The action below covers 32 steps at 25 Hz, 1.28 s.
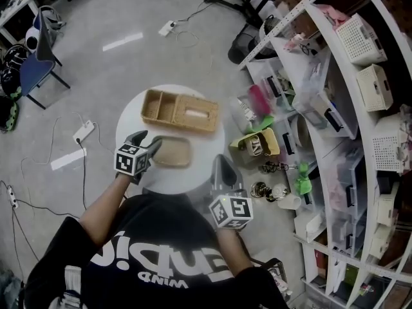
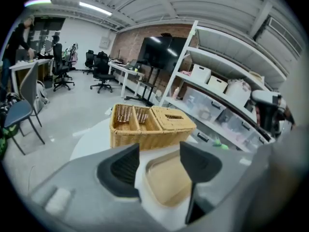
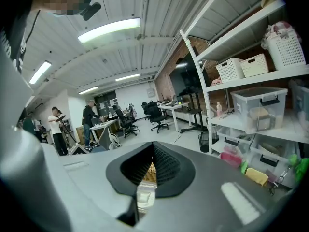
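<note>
A round white table (image 1: 132, 122) carries a wicker basket (image 1: 181, 111) with two open compartments and a lidded section. In front of it lies a shallow tan tray (image 1: 172, 152). My left gripper (image 1: 149, 141) is open at the tray's left end. In the left gripper view the tray (image 2: 166, 181) lies between and just beyond the spread jaws of the left gripper (image 2: 159, 149), with the basket (image 2: 145, 127) behind. My right gripper (image 1: 221, 161) hovers at the table's right front edge, shut with nothing in it. In the right gripper view the right gripper (image 3: 153, 150) points level across the room.
White shelving (image 1: 360, 140) with bins and boxes curves along the right. On the floor beside the table are a yellow box (image 1: 261, 144) and small clutter. A blue chair (image 1: 35, 63) and power strips with cables (image 1: 82, 132) lie to the left. People stand at distant desks (image 3: 91, 120).
</note>
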Each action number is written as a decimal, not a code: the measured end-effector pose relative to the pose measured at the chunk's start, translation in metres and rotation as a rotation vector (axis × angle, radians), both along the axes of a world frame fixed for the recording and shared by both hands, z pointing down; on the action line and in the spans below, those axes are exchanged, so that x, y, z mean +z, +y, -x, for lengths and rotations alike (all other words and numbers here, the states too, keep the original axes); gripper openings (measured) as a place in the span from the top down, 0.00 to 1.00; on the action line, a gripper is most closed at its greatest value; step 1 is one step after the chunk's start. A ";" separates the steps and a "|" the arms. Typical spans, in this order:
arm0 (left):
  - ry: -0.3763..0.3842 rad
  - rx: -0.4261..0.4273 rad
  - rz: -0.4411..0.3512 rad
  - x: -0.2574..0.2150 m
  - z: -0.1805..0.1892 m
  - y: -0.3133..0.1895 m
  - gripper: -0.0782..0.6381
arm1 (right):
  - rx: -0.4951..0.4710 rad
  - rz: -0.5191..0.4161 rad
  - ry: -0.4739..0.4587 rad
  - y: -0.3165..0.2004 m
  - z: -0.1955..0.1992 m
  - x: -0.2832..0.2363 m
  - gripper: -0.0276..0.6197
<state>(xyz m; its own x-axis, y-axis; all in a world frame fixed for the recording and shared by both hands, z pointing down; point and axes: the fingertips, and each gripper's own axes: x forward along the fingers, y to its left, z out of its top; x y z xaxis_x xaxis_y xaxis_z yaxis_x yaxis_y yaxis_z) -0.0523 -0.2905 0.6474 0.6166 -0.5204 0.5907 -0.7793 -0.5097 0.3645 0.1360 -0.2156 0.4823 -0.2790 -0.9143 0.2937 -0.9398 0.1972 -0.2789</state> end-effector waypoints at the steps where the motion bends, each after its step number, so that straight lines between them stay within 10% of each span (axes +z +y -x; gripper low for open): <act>1: 0.002 0.001 0.017 0.006 0.000 -0.001 0.52 | 0.001 0.004 0.000 0.000 0.001 0.001 0.96; 32: 0.036 0.069 0.247 0.090 -0.015 -0.008 0.53 | 0.041 0.086 0.032 0.007 -0.012 0.024 0.96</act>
<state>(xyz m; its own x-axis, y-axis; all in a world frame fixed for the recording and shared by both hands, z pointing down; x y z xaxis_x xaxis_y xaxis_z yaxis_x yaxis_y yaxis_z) -0.0376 -0.2985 0.7371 0.6685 -0.3189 0.6718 -0.7300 -0.4538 0.5110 0.1478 -0.2087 0.5059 -0.2315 -0.8956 0.3800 -0.9553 0.1354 -0.2629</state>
